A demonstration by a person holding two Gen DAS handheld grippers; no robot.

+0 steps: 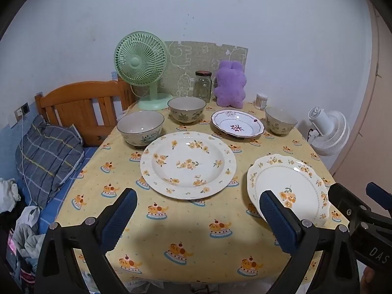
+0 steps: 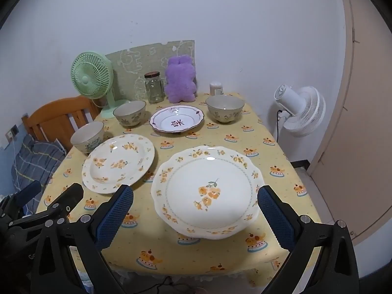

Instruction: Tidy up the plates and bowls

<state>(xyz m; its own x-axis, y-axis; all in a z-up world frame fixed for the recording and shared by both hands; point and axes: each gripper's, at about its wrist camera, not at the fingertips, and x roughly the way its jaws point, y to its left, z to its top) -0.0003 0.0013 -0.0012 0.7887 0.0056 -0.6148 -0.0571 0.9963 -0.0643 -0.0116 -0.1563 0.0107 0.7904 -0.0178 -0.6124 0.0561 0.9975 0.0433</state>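
On the table (image 1: 196,252), covered by a yellow cloth printed with small cakes, three plates and three bowls lie spread out, none stacked. A round plate with yellow flowers (image 1: 188,165) sits near the middle, and a scalloped plate with an orange flower sprig (image 2: 207,191) sits to its right, nearer the front edge. Farther back, a small plate with a purple rim (image 2: 177,121) lies between two patterned bowls: the middle bowl (image 1: 186,109) to its left and the right bowl (image 2: 225,108) to its right. A third bowl, the left bowl (image 1: 140,128), stands at the left edge, just beside the round plate. Along the far wall stand a green fan (image 1: 141,60), a glass jar (image 1: 203,86) and a purple plush toy (image 1: 230,83); a white fan (image 2: 300,109) stands off the table to the right. The left gripper (image 1: 198,218) hovers over the near cloth with its fingers spread wide and nothing between them. The right gripper (image 2: 195,215) hovers above the scalloped plate, fingers also spread wide, pinching nothing.
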